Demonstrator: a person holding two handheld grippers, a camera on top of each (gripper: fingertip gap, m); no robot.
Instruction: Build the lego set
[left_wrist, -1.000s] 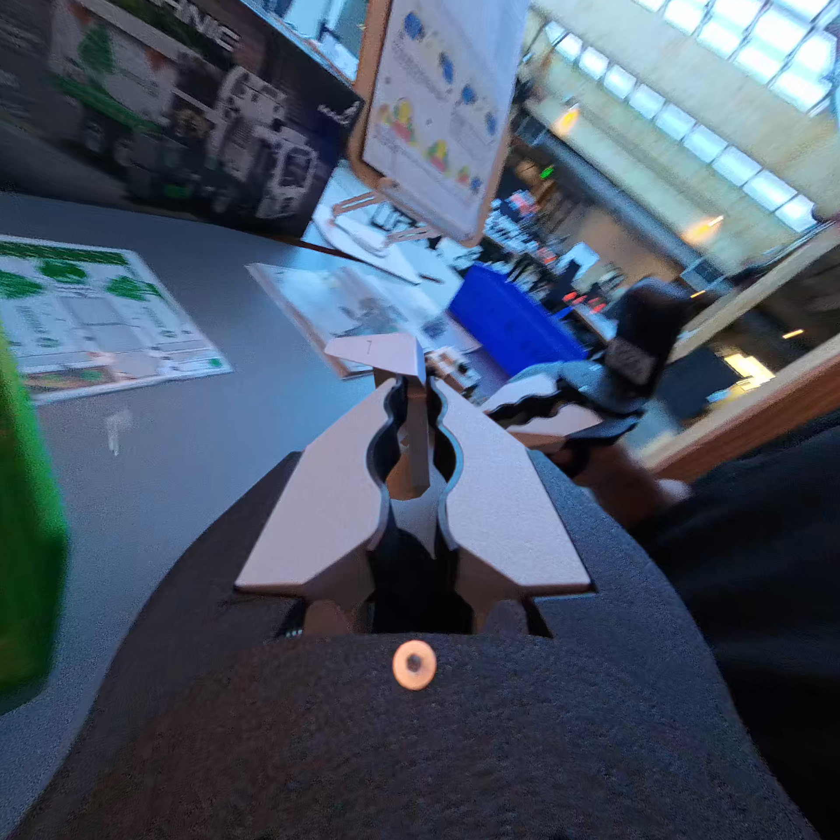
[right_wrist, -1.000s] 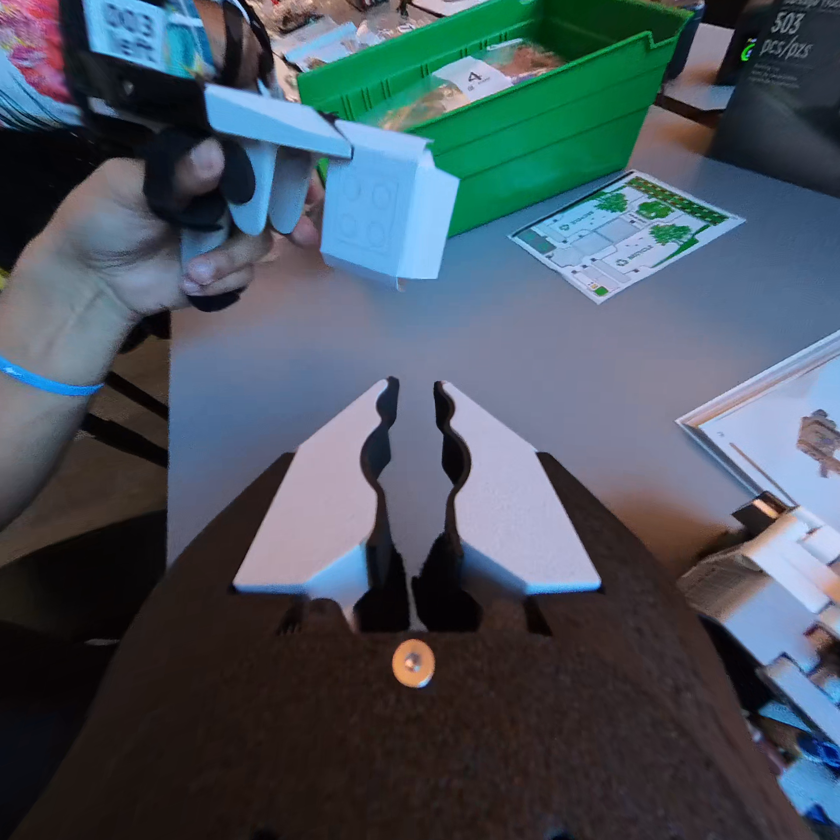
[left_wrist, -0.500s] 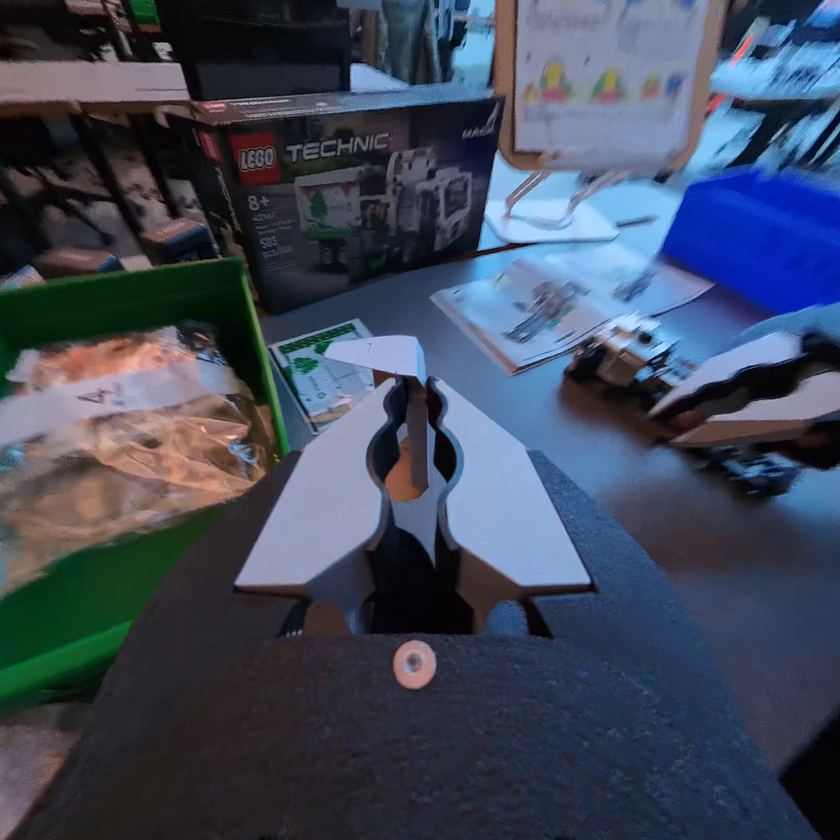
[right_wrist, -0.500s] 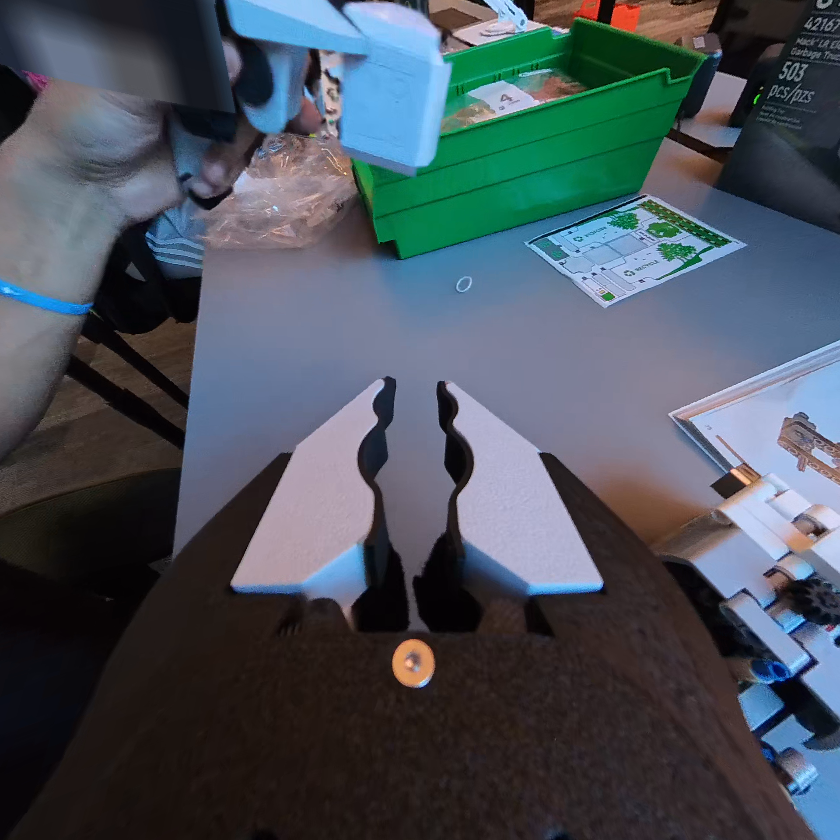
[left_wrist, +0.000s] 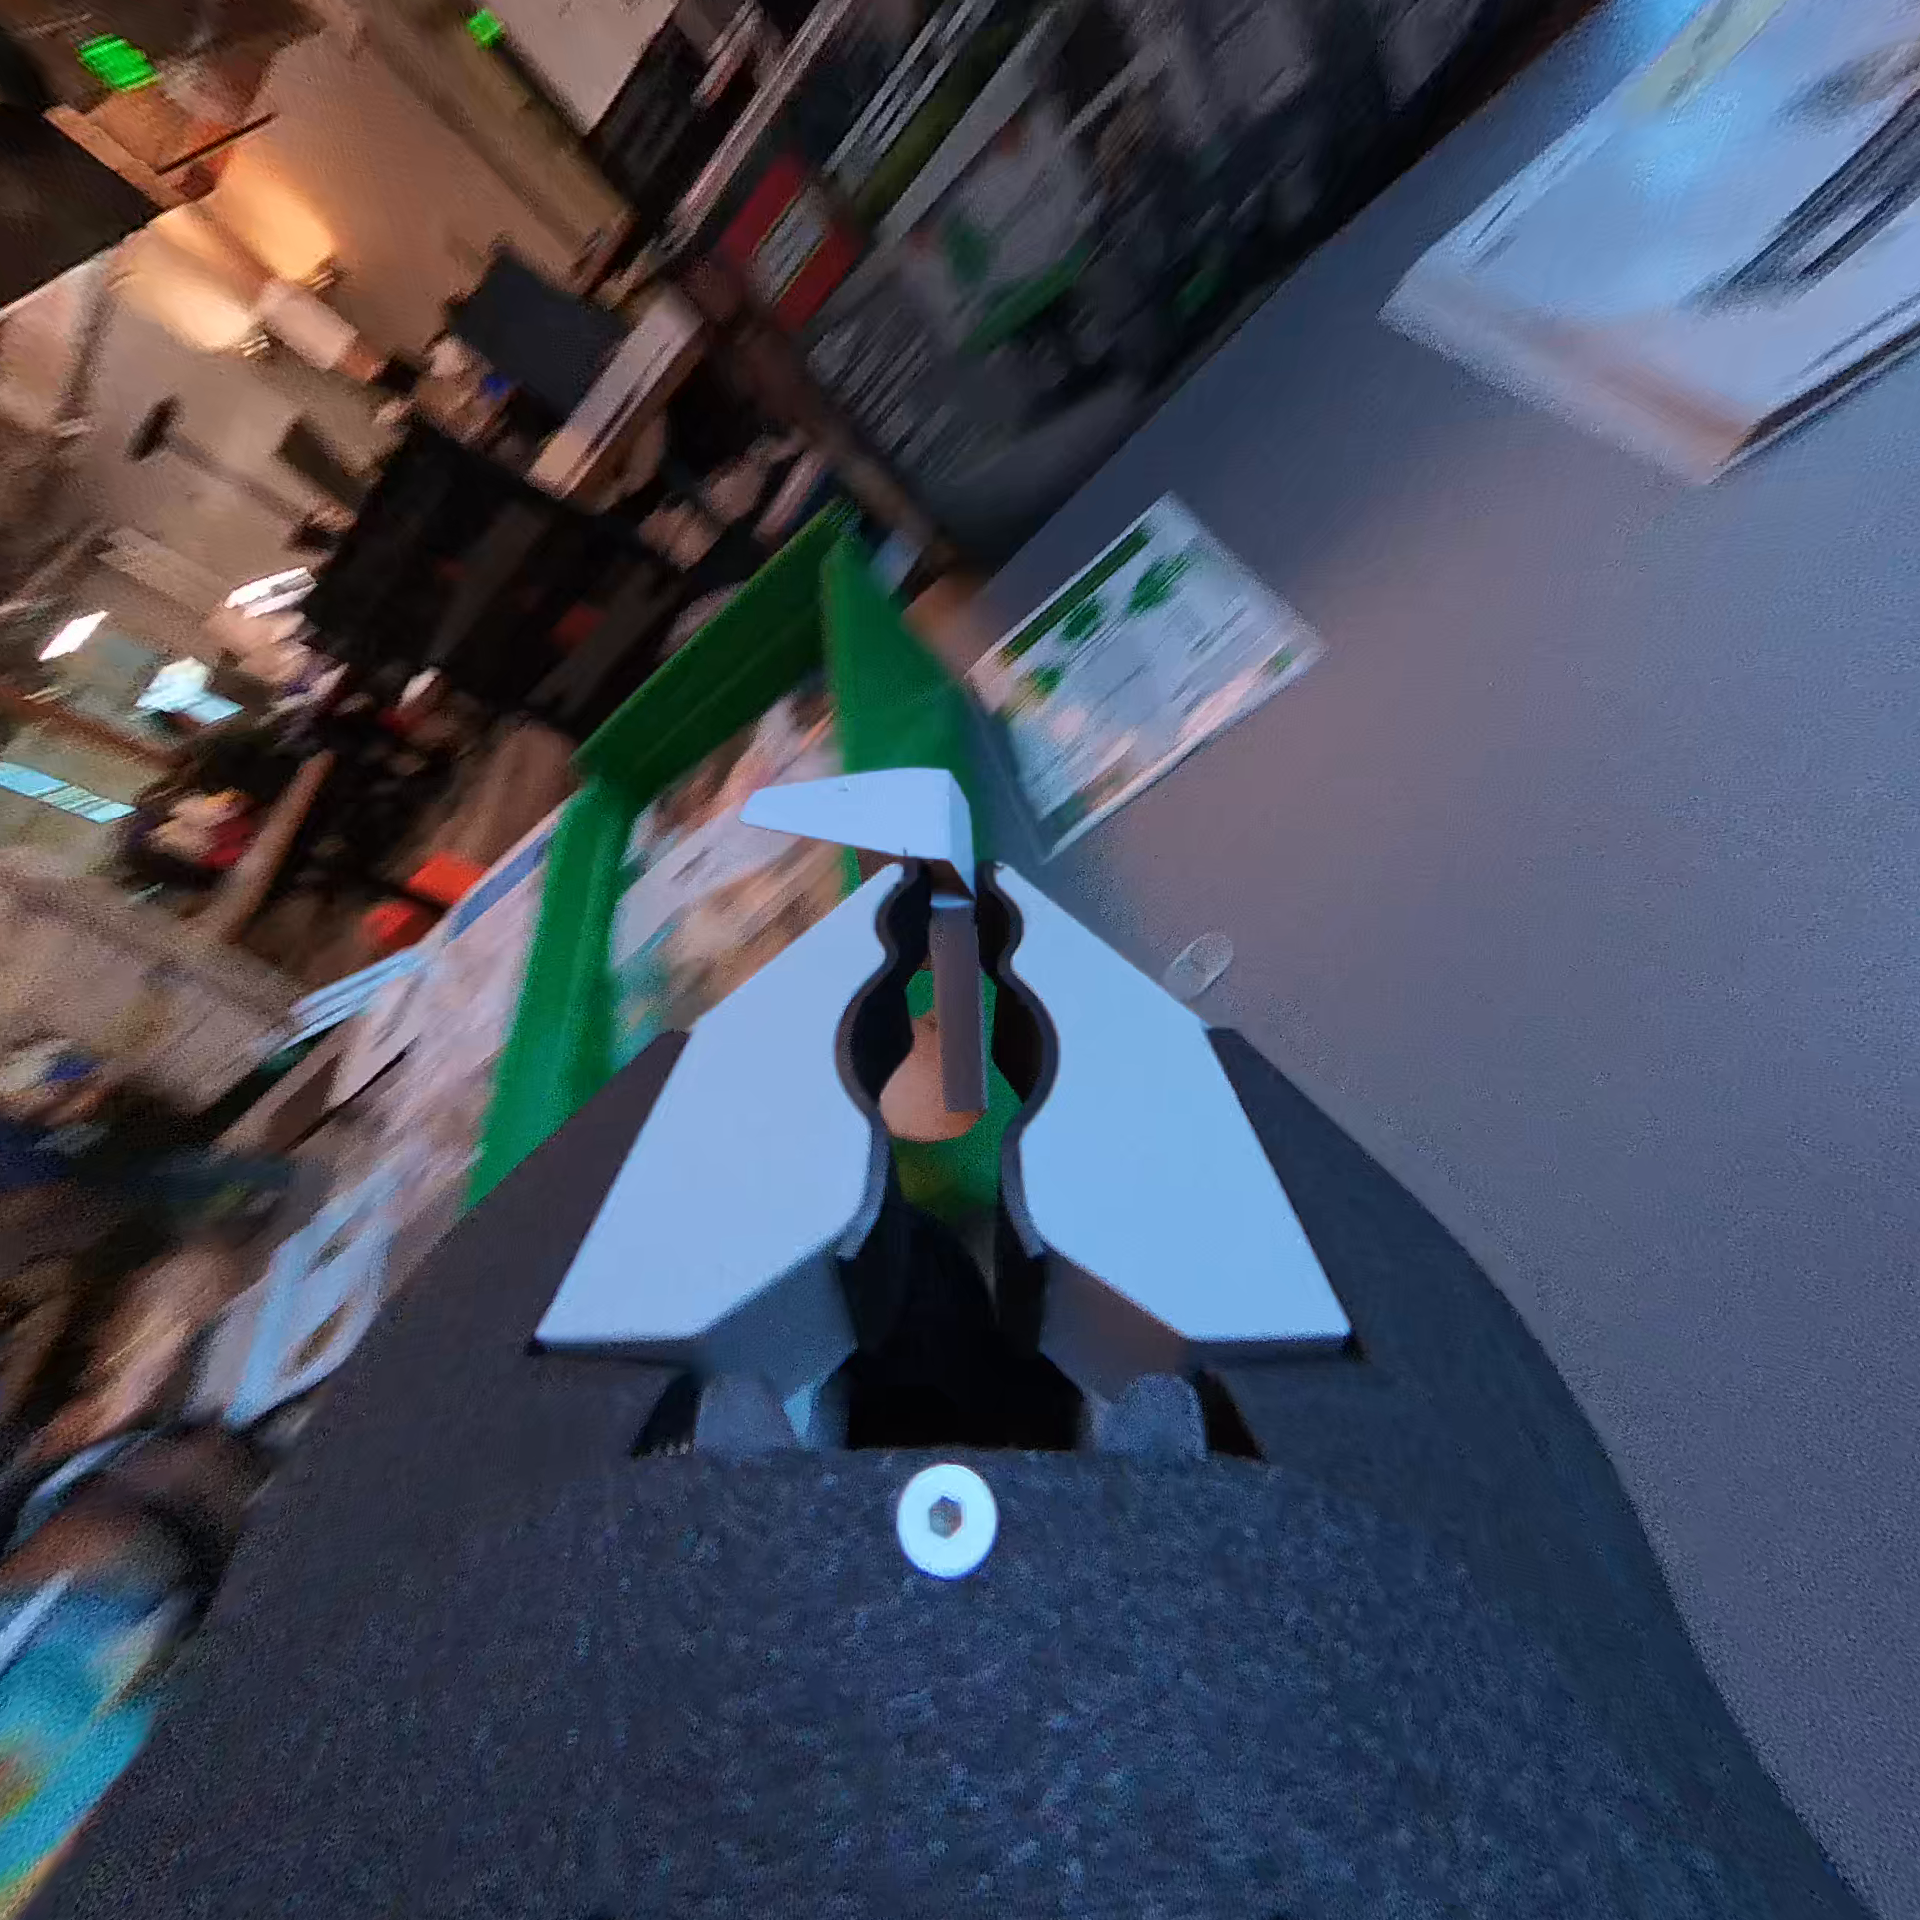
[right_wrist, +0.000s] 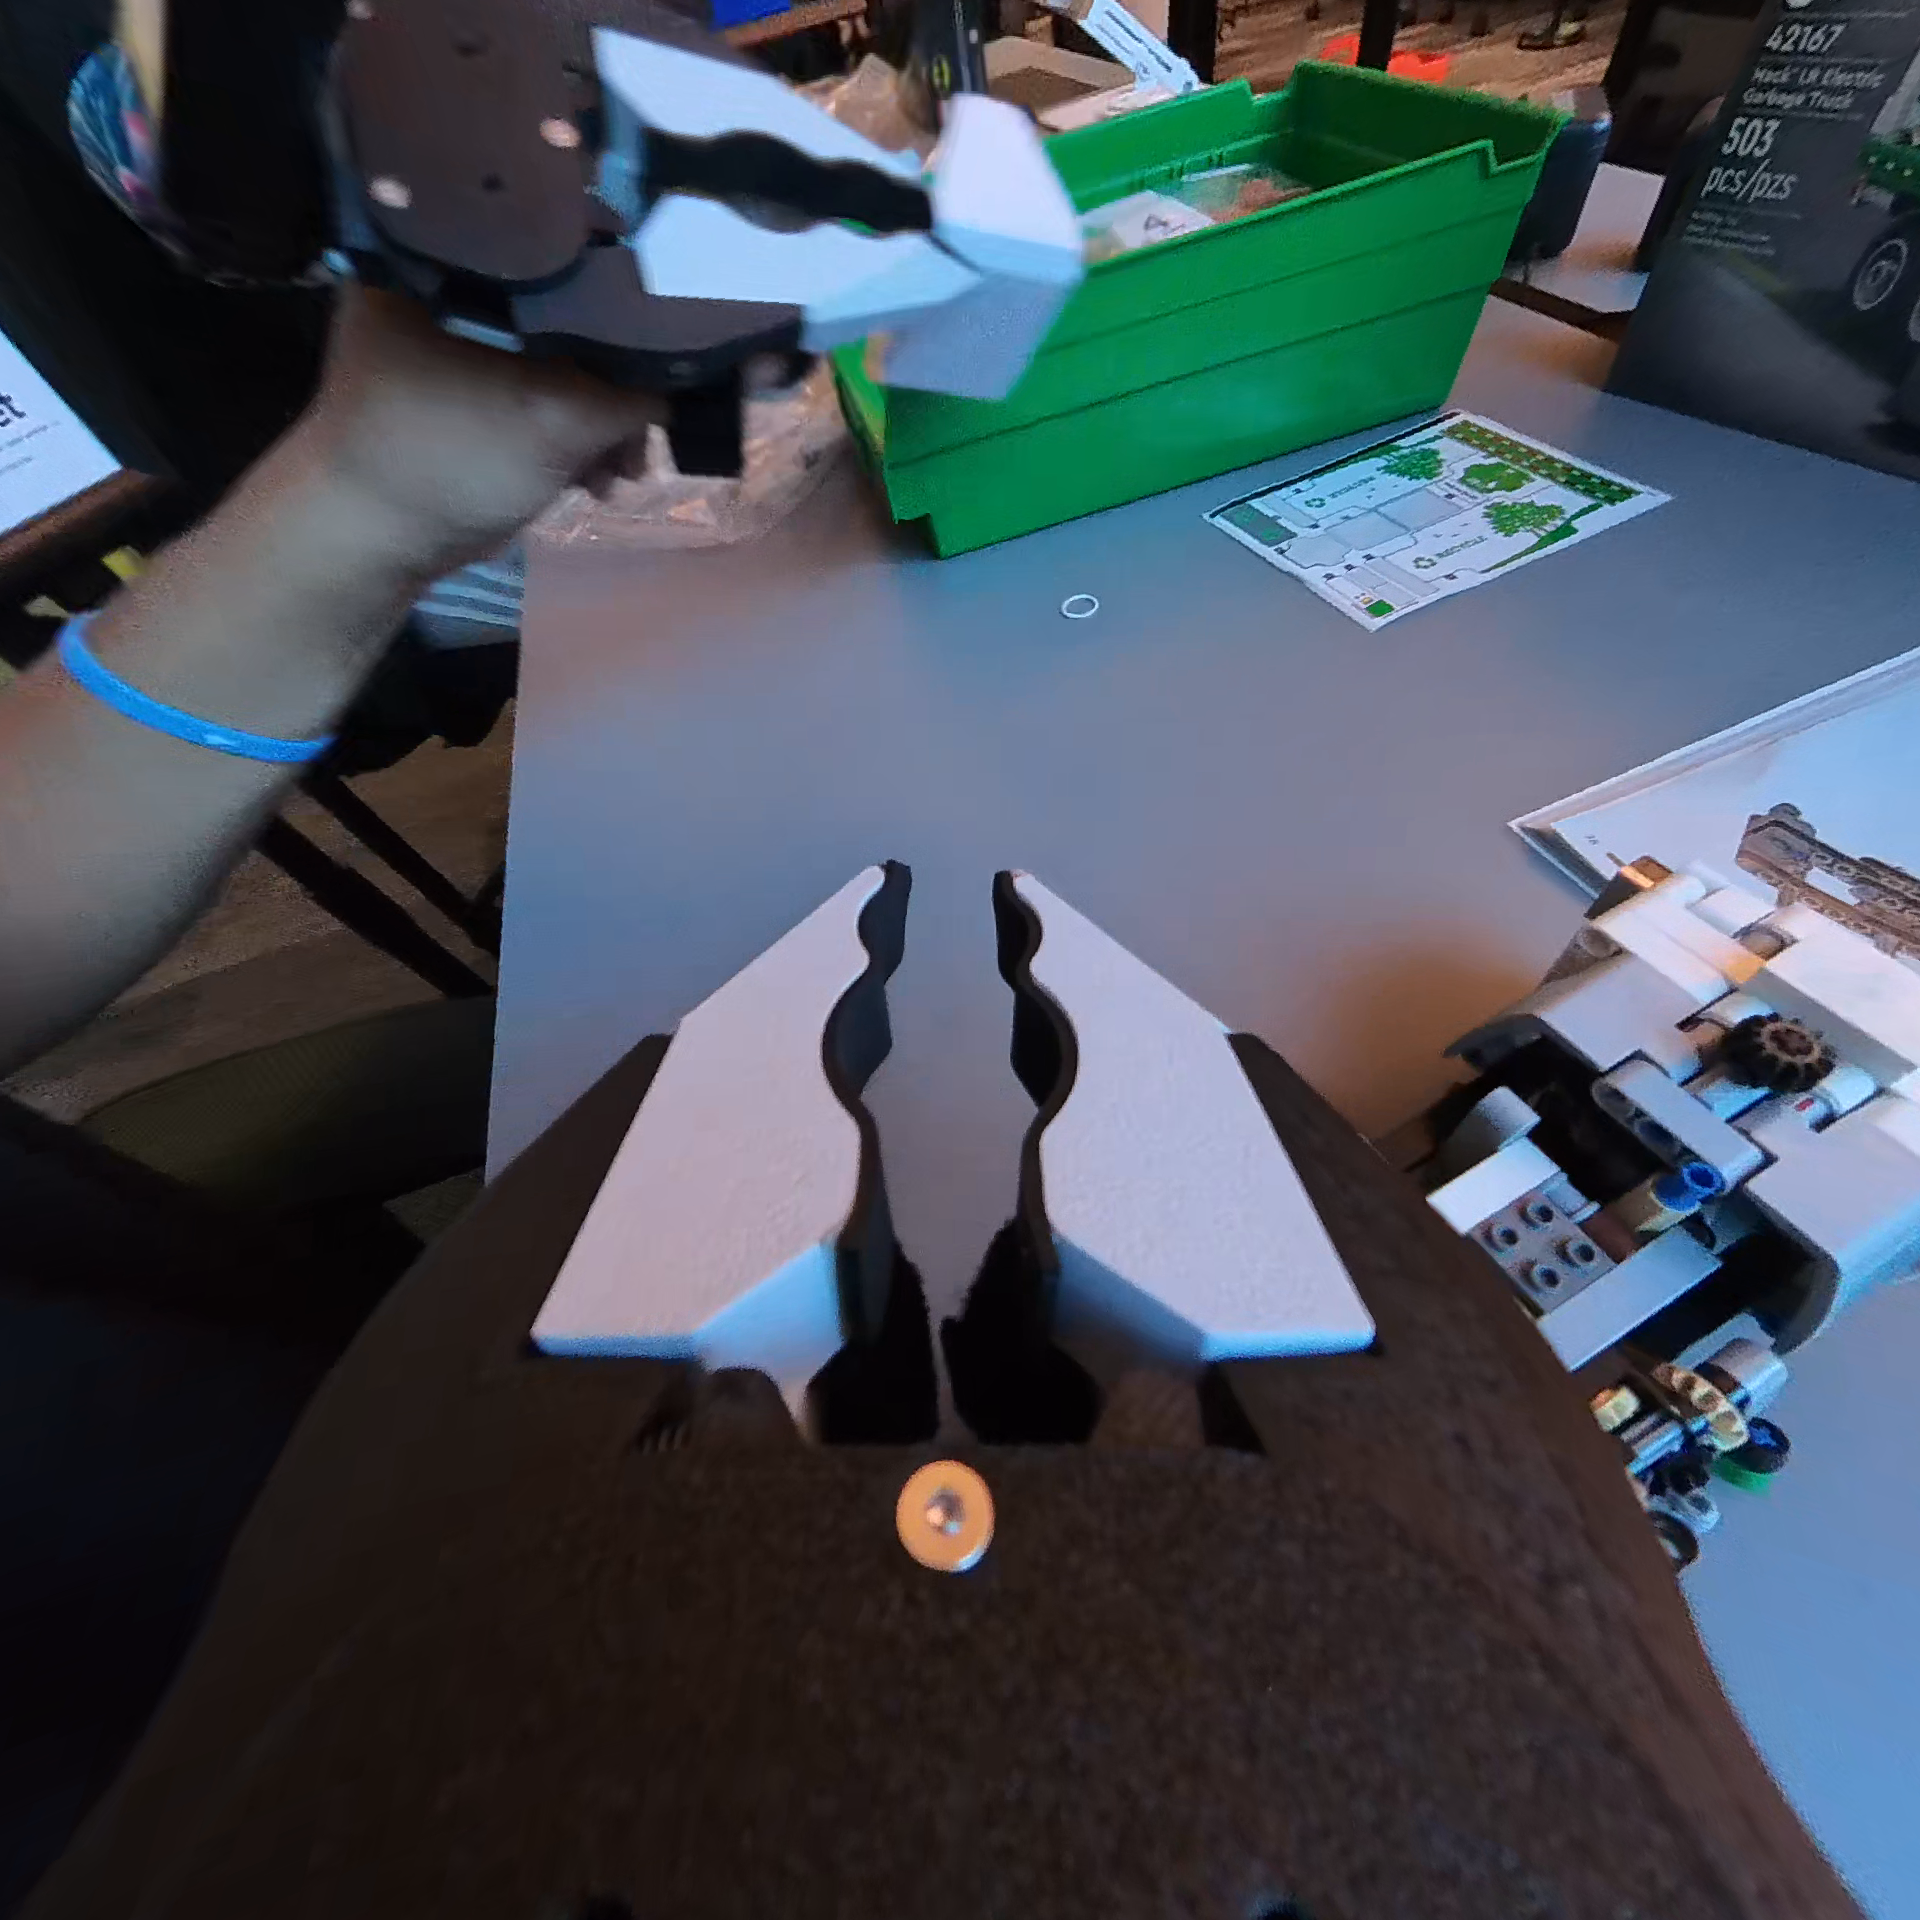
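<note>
My left gripper (left_wrist: 948, 873) is shut on a white Lego panel piece (left_wrist: 873, 816), gripping its thin edge between the fingertips. It is tilted and held in the air near the green bin (left_wrist: 894, 675). In the right wrist view the left gripper (right_wrist: 925, 223) and the white piece (right_wrist: 987, 239) hang at the top left, in front of the bin (right_wrist: 1195, 312). My right gripper (right_wrist: 951, 878) is open and empty, low over the grey table (right_wrist: 1195, 779). The partly built white Lego truck (right_wrist: 1683, 1143) lies just to its right.
A sticker sheet (right_wrist: 1434, 509) and a small clear ring (right_wrist: 1081, 606) lie past the right gripper. The instruction booklet (right_wrist: 1766, 790) is behind the truck and the dark set box (right_wrist: 1787, 187) stands far right. A clear plastic bag (right_wrist: 707, 488) lies left of the bin, at the table's left edge. My right fingertips sit around 25 cm from my left ones.
The left gripper has swung left and rolled over with the white piece still held, so its view is tilted and blurred. The right gripper has shifted slightly, and more of the truck shows.
</note>
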